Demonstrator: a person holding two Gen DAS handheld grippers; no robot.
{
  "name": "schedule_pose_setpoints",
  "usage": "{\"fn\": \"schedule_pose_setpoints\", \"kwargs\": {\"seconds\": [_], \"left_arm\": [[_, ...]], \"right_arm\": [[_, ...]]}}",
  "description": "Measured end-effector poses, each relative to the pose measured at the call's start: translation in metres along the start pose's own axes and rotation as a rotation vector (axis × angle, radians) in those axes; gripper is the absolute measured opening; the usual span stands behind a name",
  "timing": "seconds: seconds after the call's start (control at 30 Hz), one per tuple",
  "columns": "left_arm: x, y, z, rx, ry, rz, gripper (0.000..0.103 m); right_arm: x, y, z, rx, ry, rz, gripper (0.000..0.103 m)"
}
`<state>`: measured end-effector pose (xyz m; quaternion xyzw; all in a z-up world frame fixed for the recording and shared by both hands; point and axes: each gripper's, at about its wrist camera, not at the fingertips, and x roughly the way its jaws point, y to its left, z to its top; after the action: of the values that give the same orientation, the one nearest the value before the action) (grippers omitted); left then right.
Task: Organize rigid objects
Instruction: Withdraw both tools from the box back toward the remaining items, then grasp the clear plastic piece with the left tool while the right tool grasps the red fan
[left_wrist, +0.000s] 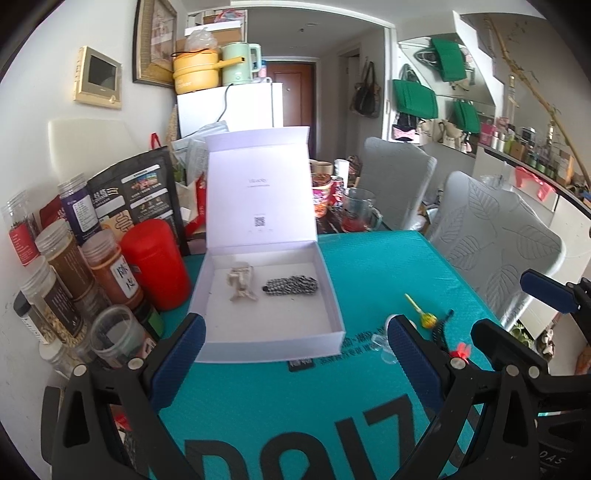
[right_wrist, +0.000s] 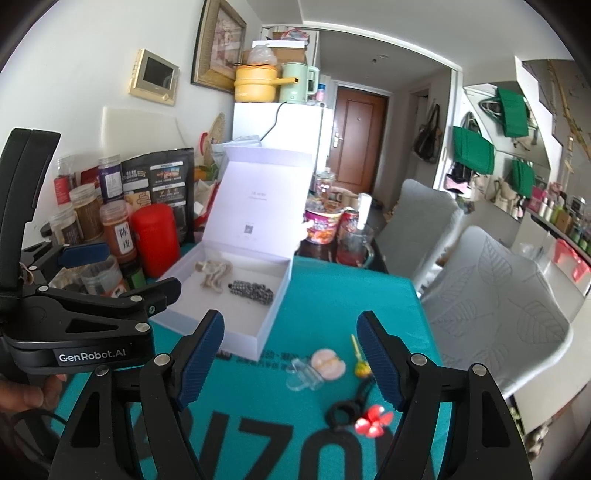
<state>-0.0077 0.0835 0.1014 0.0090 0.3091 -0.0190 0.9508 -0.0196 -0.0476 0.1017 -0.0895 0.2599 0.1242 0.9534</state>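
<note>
A white box (left_wrist: 269, 334) (right_wrist: 255, 341) with its lid up stands on the teal cloth. Inside lie a beige figure (left_wrist: 241, 282) (right_wrist: 214, 275) and a black-and-white braided piece (left_wrist: 291, 285) (right_wrist: 252, 290). On the cloth to its right lie a clear plastic piece (right_wrist: 304, 376), a pink round piece (right_wrist: 328, 363), a yellow lollipop (left_wrist: 424, 315) (right_wrist: 360, 360), a black ring with a strap (right_wrist: 345, 408) and a red flower piece (right_wrist: 373, 417). My left gripper (left_wrist: 295, 350) is open just before the box. My right gripper (right_wrist: 290, 360) is open above the small items.
Spice jars (left_wrist: 70, 266) and a red canister (left_wrist: 157, 262) crowd the table's left side. A noodle cup (right_wrist: 322, 225), a can and a glass mug (right_wrist: 352, 243) stand behind the box. Two grey chairs (right_wrist: 491, 295) stand at the right edge.
</note>
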Motion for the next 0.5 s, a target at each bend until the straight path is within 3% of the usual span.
{"fn": "schedule_pose_setpoints", "kwargs": {"seconds": [0.5], "left_arm": [[0.021,-0.049,-0.024,0.056,0.038,-0.104,0.101]], "right_arm": [[-0.007,-0.04,-0.046,0.078,0.065,-0.073,0.075]]}}
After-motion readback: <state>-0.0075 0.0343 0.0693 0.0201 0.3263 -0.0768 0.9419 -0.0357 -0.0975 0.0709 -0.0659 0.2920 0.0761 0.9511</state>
